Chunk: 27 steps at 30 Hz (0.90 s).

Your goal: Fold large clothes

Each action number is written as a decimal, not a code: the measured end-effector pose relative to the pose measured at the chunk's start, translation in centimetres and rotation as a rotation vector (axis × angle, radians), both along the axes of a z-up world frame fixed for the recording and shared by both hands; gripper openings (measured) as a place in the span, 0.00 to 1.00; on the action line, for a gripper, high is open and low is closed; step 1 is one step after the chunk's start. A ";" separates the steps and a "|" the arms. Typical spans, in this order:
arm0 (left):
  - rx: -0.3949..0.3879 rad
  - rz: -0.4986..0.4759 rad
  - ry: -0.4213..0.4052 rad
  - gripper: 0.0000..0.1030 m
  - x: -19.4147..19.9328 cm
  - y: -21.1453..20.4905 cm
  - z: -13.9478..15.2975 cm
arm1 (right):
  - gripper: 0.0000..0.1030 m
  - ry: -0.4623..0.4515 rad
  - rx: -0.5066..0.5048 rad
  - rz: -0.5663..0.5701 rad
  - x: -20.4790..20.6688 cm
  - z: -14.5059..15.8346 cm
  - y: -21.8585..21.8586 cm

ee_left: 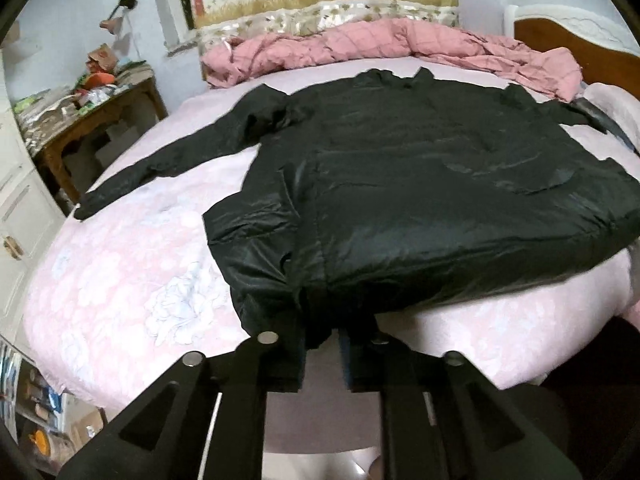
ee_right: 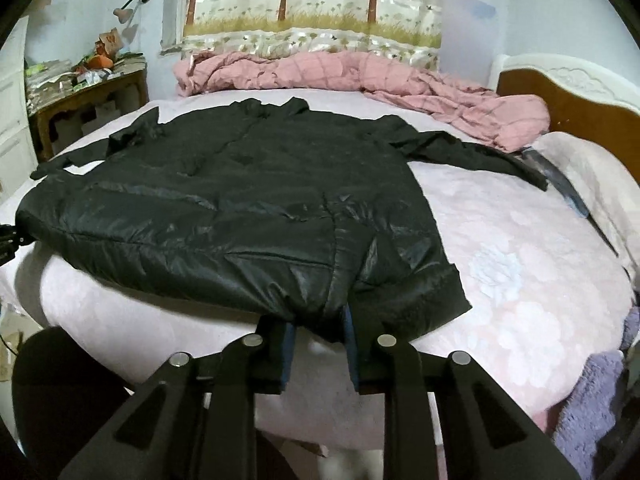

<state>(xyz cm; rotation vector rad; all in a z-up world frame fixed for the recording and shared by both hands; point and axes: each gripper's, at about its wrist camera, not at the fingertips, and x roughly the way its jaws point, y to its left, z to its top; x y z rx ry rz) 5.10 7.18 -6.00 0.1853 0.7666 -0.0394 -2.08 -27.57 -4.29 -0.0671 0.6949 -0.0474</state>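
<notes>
A large black padded jacket lies spread flat on the pink floral bed sheet, collar towards the far side and sleeves out to both sides. In the left wrist view my left gripper is at the jacket's near hem, towards its left corner, with a bunch of black fabric pinched between its fingers. In the right wrist view the same jacket fills the middle, and my right gripper is shut on the near hem close to the right corner. Both grips sit at the bed's near edge.
A crumpled pink quilt lies along the far side of the bed under a patterned curtain. A cluttered wooden side table stands at the left and a wooden headboard at the right. A purple fuzzy cloth is at the bed's near right.
</notes>
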 end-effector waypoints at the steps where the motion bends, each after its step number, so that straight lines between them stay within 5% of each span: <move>1: -0.009 0.006 -0.010 0.21 0.0 0.0 0.0 | 0.26 -0.002 0.000 -0.012 0.0 -0.1 -0.1; 5: -0.045 0.031 -0.049 0.35 0.0 0.6 0.7 | 0.27 -0.006 0.057 -0.043 0.3 0.1 -0.8; 9: -0.039 0.045 -0.100 0.45 0.5 0.8 2.2 | 0.53 -0.069 0.024 -0.064 0.4 1.7 -0.6; 20: -0.063 0.025 -0.166 0.61 9.3 0.7 6.7 | 0.63 -0.180 -0.047 -0.047 9.1 6.8 -0.8; 27: -0.084 0.058 -0.117 0.66 18.2 1.4 3.8 | 0.64 -0.199 0.032 -0.069 17.7 5.6 -2.6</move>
